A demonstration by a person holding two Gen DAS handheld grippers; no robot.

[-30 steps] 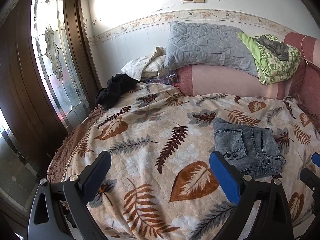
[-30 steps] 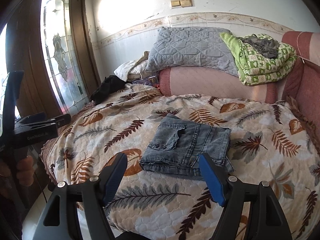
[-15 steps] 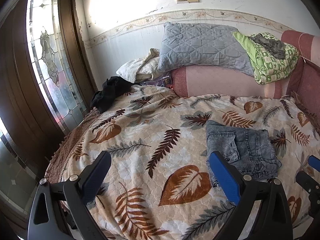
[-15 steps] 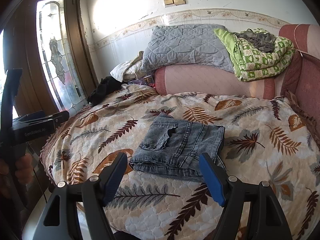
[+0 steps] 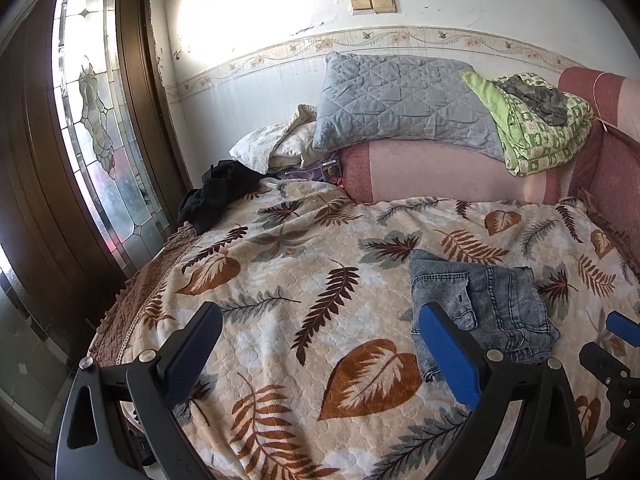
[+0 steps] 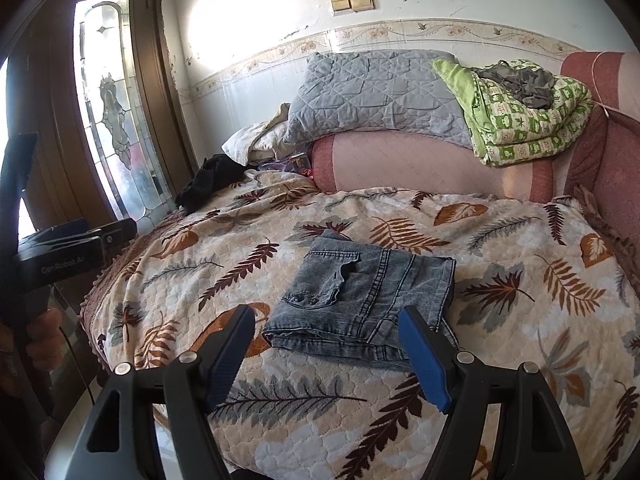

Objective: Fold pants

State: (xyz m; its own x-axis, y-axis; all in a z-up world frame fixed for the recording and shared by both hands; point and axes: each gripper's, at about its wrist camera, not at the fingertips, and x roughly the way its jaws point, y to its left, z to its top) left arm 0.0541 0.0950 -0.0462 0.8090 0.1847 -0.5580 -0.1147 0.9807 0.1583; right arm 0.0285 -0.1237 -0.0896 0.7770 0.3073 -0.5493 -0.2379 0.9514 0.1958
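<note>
Your right gripper (image 6: 326, 350) hangs just short of the near edge of the jeans (image 6: 362, 300) with its jaws spread and nothing between them; your left gripper (image 5: 320, 354), equally spread and empty, sits well to the left of the jeans over bare bedspread (image 5: 280, 280). The jeans lie as a compact, flat, layered packet on the bedspread, well in front of the grey pillow (image 6: 372, 92). Judged from this, the folding looks finished, with at most a little smoothing left.

Black hand-held gripper (image 6: 326, 354) frame, blue finger pads (image 6: 420, 354), silver screws (image 6: 465, 357)
</note>
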